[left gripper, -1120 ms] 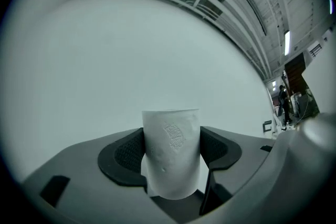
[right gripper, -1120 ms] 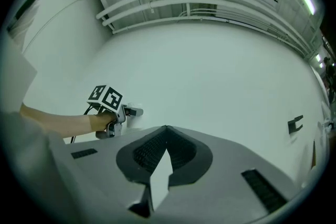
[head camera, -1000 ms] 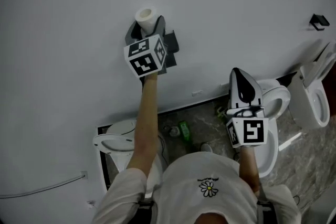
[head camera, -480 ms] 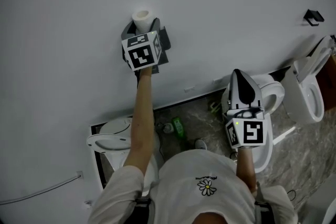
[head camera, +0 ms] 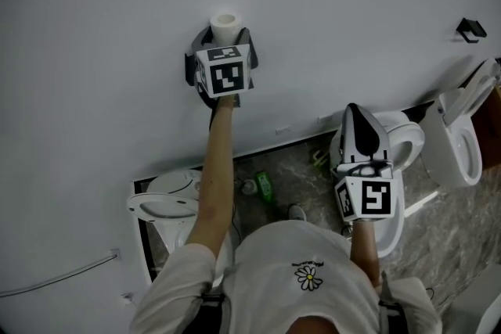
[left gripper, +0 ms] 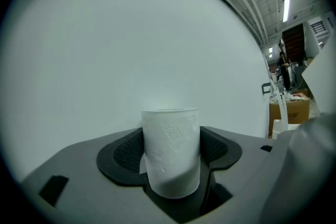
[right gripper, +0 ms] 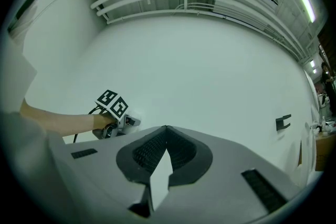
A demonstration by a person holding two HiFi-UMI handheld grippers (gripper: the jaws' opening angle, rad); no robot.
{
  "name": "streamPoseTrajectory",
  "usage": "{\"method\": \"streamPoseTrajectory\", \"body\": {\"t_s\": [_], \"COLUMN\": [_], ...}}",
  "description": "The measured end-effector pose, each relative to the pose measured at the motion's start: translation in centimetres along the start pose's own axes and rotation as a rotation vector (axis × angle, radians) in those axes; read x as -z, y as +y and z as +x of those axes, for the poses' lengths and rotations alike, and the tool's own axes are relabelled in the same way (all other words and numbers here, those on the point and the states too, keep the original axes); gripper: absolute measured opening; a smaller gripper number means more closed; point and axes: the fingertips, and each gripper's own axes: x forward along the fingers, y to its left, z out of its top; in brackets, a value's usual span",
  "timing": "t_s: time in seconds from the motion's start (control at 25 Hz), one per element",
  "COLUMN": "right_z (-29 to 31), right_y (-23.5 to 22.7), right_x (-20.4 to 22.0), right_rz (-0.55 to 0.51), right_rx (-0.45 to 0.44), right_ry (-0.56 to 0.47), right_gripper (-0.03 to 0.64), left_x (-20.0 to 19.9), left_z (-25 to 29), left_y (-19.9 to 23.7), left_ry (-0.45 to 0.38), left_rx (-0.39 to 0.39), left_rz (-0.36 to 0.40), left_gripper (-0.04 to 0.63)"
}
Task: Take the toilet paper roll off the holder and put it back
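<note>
The left gripper point(head camera: 224, 41) is gripping the roll point(left gripper: 171, 152) across its sides, both pads pressing into the paper; the roll is standing upright between the jaws, its open core facing up, and it is being held close to the white wall point(head camera: 102, 19), though whether it is touching the wall I cannot tell. The right gripper point(right gripper: 166, 134) is staying out of the work, its jaws closed tip to tip with nothing between them, and it is hanging lower and well to the right, over a toilet point(head camera: 412, 138). No holder arm is showing through the roll or beside it in the left gripper view, so the roll is looking free of any holder; I am judging the taking-off half as done. What is remaining is the putting-back: sliding the core over the holder's arm and then letting the jaws go. A small black bracket point(head camera: 472, 30) is sitting on the wall far to the right, well apart from the roll, and it may be a holder, but it is too small to be sure; whether another holder is hiding behind the left gripper I cannot tell either. The upright roll is probably needing to be turned so its core is lining up with the arm before it goes on.
</note>
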Motion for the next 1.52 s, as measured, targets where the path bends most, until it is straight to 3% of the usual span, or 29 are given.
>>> {"method": "streamPoseTrajectory", "body": {"t_s": [0.64, 0.8, 1.0, 1.24, 1.52], "right_z": [-0.7, -0.9, -1.1, -1.1, -0.3], "right_y": [0.6, 0.6, 1.2, 1.6, 1.9], "right_x": [-0.6, -0.7, -1.0, -1.6, -3.0], "right_rz": [0.006, -0.002, -0.002, -0.004, -0.017], "right_rx": [-0.029, -0.029, -0.055, -0.074, -0.088], "right_ry": [-0.015, -0.015, -0.023, -0.039, -0.083], "right_gripper": [0.009, 0.009, 0.009, 0.009, 0.009], "left_x": [0.6, 1.0, 1.1, -2.0, -9.4], "left_z": [-1.3, -2.0, -2.9, -4.4, -8.3], "left_y": [0.3, 0.4, 0.3, 0.5, 0.7], "left_ry": [0.025, 0.034, 0.020, -0.059, -0.252], "left_rx": [-0.026, -0.055, -0.068, -0.079, -0.056], "left_rz": [-0.012, 0.032, 0.032, 0.044, 0.039], "left_gripper": [0.382, 0.387, 0.391, 0.393, 0.391]}}
